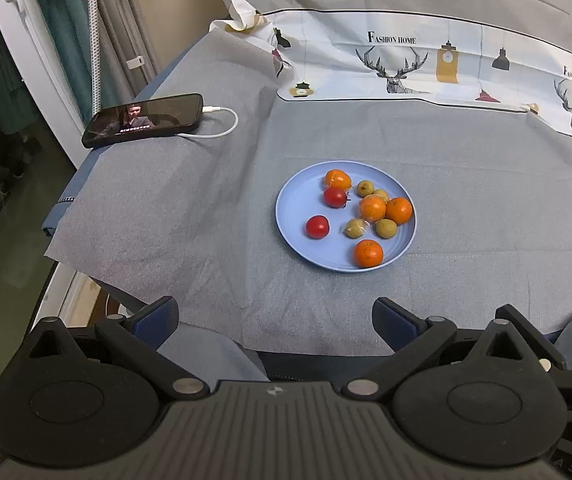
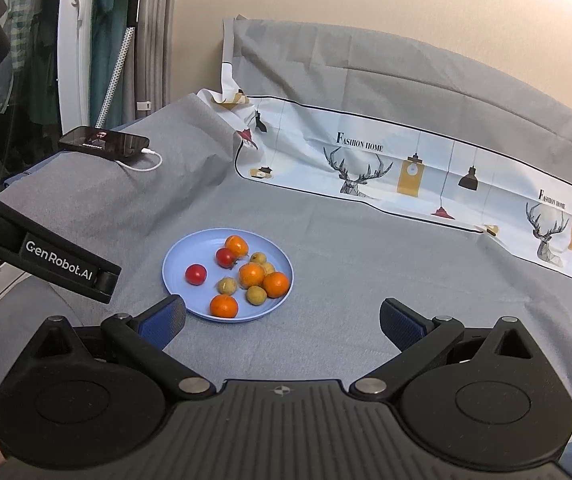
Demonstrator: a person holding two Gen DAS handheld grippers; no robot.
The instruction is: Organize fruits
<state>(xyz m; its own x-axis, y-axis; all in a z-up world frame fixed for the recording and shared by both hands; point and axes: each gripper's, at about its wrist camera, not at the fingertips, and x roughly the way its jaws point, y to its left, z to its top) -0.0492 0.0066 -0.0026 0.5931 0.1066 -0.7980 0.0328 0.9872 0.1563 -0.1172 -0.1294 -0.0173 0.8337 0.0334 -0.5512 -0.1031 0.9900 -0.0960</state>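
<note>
Left gripper and right gripper hover, jaws spread, empty; fruit plate mid-frame on grey cloth; phone upper left.

"FASHION HOME" on the printed cloth; "GenRobot.AI" on the left gripper

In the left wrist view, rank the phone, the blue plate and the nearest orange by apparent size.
1. blue plate
2. phone, though it lies farther from the camera, so its true size against the plate is unsure
3. nearest orange

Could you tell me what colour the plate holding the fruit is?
Light blue; the plate shows best in the left wrist view.
</note>
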